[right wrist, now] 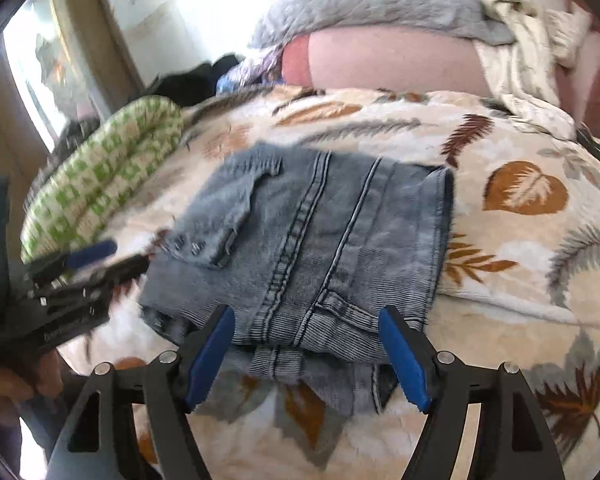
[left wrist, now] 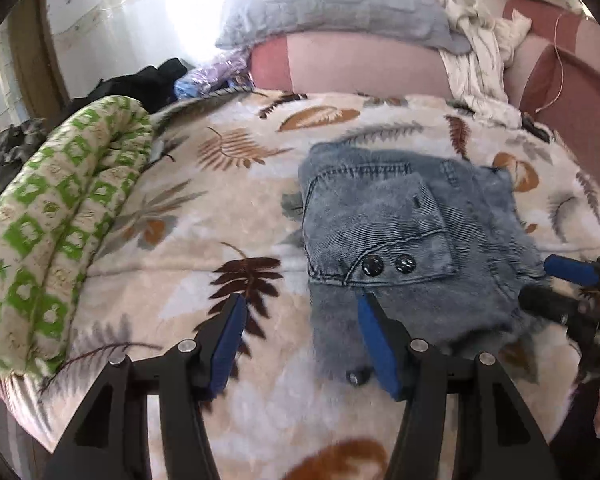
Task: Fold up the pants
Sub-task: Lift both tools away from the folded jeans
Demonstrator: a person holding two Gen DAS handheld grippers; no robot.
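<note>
Both of my grippers stand apart and hold nothing: the left gripper [left wrist: 300,316] hangs over the near left corner of the pants [left wrist: 400,240], its right finger above the denim and its left finger above the blanket [left wrist: 220,200]; the right gripper [right wrist: 308,332] straddles the near edge of the pants [right wrist: 312,240], one finger to each side of the belt-loop seam.

The pants lie just ahead of both grippers as a compact, roughly square denim packet on the bed, folded over more than once, a back pocket with two dark snaps [left wrist: 388,265] facing up. I judge the fold largely done, with loose lower layers protruding toward the right gripper.

Handling, as I judge it: soft, limp, moderately heavy denim; not fragile, not slippery on the plush blanket; thick at the seams. A hold should take all the layers at a folded edge or corner, never the top layer alone, or the packet will peel open.

Outward: a green-patterned quilt roll [left wrist: 60,220] far to the left gripper's left; a grey pillow [left wrist: 332,4] well beyond the pants.

No readable brand, label or writing on the pants; faint lettering on the left gripper's body, seen from the right wrist, is too blurred to read.
</note>
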